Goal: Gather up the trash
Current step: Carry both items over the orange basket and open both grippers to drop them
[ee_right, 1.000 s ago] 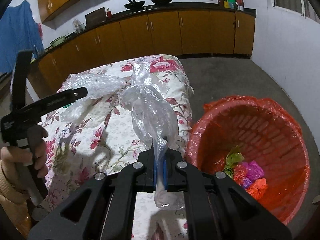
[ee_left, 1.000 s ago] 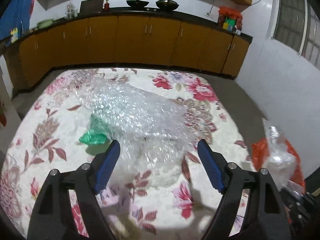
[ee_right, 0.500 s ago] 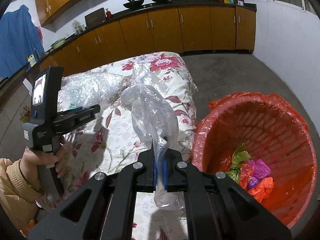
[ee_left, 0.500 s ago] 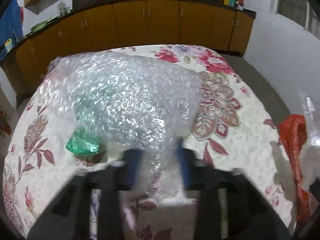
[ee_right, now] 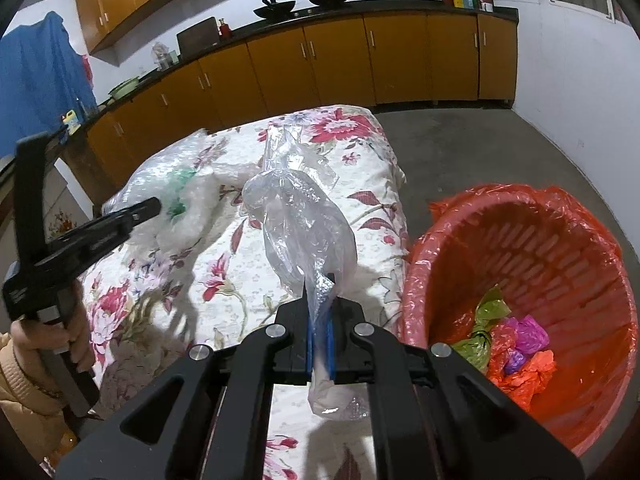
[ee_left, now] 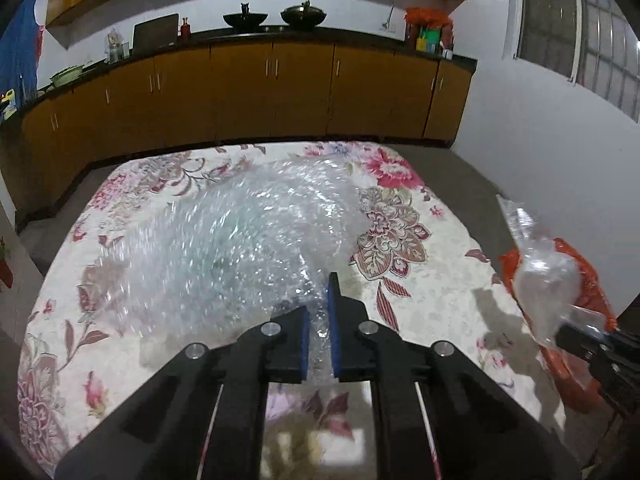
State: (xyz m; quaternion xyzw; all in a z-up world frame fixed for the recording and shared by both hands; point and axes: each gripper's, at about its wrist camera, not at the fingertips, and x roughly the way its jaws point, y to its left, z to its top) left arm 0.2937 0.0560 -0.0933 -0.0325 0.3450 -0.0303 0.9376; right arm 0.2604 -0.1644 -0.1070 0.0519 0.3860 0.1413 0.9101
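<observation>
My left gripper (ee_left: 319,320) is shut on the near edge of a big sheet of bubble wrap (ee_left: 224,240), which hangs lifted over the floral bedspread (ee_left: 424,300). In the right wrist view the left gripper (ee_right: 154,206) holds the bubble wrap (ee_right: 188,200) with a green scrap (ee_right: 178,188) seen through it. My right gripper (ee_right: 319,320) is shut on a clear plastic bag (ee_right: 304,224), held above the bed edge, left of the red bin (ee_right: 576,412). The bag (ee_left: 546,276) and right gripper also show at the right of the left wrist view.
The red-lined bin stands on the floor beside the bed and holds several coloured wrappers (ee_right: 516,344). Orange cabinets (ee_left: 272,92) run along the back wall. A white wall (ee_left: 540,168) lies to the right. Grey floor (ee_right: 472,152) lies between bed and cabinets.
My left gripper has closed on the bubble wrap and lifted it, so the green scrap is now covered in its view. My right gripper still holds the clear bag beside the bin.
</observation>
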